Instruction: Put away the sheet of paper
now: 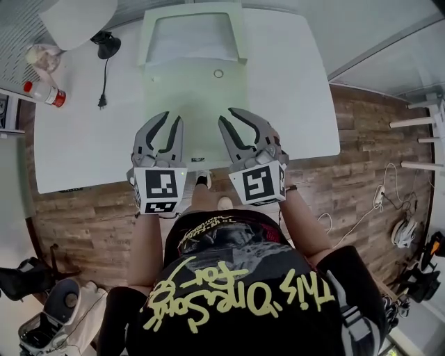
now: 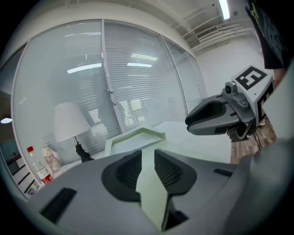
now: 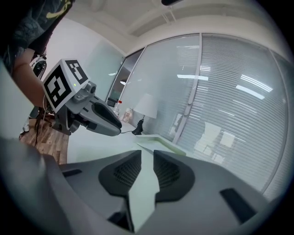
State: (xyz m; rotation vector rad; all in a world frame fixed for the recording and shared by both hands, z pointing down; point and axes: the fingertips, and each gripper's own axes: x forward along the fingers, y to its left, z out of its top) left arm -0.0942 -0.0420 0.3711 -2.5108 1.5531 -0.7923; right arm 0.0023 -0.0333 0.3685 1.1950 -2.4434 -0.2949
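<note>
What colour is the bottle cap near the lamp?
Red; the bottle cap shows best in the left gripper view.

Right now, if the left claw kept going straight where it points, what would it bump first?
Most likely the sheet of paper, which shows through the gap of the open left claw. The tray sits farther on, though depth is hard to judge.

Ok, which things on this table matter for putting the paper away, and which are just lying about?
For the job: sheet of paper, pale green tray, left gripper, right gripper.
Lying about: lamp, its cable, red-capped bottle.
</note>
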